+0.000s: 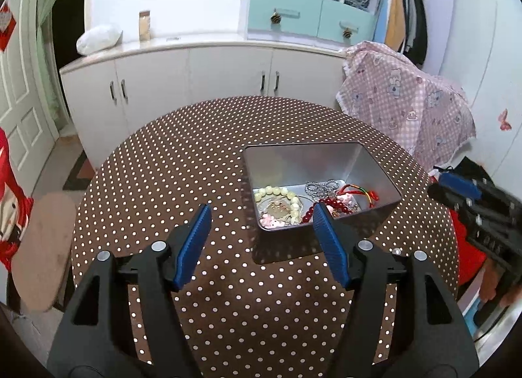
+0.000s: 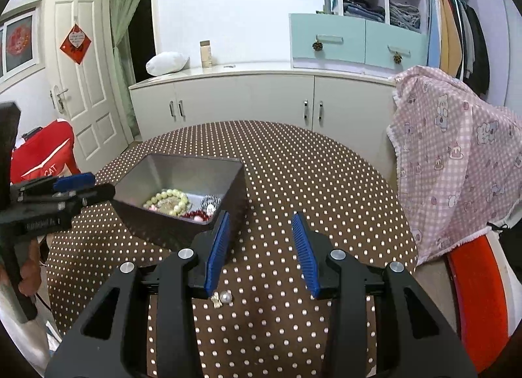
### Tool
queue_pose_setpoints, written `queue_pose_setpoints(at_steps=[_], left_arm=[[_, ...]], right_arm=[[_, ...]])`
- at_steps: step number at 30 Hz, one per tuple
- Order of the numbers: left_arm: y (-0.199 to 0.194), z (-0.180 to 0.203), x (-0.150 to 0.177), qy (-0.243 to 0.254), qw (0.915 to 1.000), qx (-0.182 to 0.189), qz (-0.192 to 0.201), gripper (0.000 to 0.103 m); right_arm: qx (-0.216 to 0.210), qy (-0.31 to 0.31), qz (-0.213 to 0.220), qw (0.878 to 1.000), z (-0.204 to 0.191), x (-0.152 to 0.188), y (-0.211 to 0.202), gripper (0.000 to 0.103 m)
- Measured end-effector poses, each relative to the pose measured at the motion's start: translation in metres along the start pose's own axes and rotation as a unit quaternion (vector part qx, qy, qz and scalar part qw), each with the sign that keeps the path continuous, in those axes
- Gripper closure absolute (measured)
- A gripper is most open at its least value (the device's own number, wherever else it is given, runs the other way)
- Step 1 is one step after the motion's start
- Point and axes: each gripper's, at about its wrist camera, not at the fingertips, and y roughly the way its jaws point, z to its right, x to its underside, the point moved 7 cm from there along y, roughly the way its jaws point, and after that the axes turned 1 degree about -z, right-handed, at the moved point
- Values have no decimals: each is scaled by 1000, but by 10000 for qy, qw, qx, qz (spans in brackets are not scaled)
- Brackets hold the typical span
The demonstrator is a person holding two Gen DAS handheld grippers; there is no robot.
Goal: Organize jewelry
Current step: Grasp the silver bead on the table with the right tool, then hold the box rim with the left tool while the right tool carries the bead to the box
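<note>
A silver metal tin [image 1: 375, 175] [image 2: 137, 182] sits on the brown polka-dot table [image 1: 182, 162] [image 2: 310, 165]. Inside lie a pale green bead bracelet [image 1: 284, 193] [image 2: 169, 196], a red bead bracelet [image 1: 339, 205] [image 2: 195, 214], a silver chain [image 1: 321, 187] [image 2: 208, 203] and a red cord piece [image 1: 362, 190]. My left gripper [image 1: 261, 211] hovers open just short of the tin's near wall, nothing between its fingers. My right gripper [image 2: 259, 218] is open over bare cloth, right of the tin. A small pearl earring [image 2: 225, 297] lies on the cloth under the right gripper's left finger.
A pink checked cloth [image 1: 407, 107] [image 2: 456, 162] hangs over a chair at the table's right. White cabinets [image 1: 195, 74] [image 2: 244, 97] stand behind the table. A round brown stool [image 1: 42, 247] is at the left. An orange chair [image 2: 479, 299] stands near right.
</note>
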Motion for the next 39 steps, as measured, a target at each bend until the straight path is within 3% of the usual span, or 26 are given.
queue_pose_setpoints(at_steps=[12, 21, 22, 23, 26, 31, 39], left_arm=[[27, -27, -9, -521, 9975, 84, -475, 38], [47, -31, -6, -677, 9948, 0, -759, 39], [50, -31, -6, -672, 9945, -4, -802, 44], [52, -31, -5, -661, 9941, -1, -863, 57], [59, -24, -3, -750, 9906, 470, -1039, 74], [57, -18, -4, -553, 9926, 430, -988, 83], [61, -19, -6, -577, 9917, 486, -1043, 84]], right_arm=[[-640, -14, -583, 9962, -26, 41, 17, 66], [-564, -124, -847, 9947, -30, 58, 30, 86], [-552, -141, -839, 9948, -30, 58, 30, 87], [-562, -114, -842, 9948, -29, 58, 29, 87], [-581, -37, -831, 9948, -24, 56, 29, 90], [-509, 70, -757, 9958, -16, 45, 29, 90], [-523, -81, -294, 9982, -19, 2, 16, 90]])
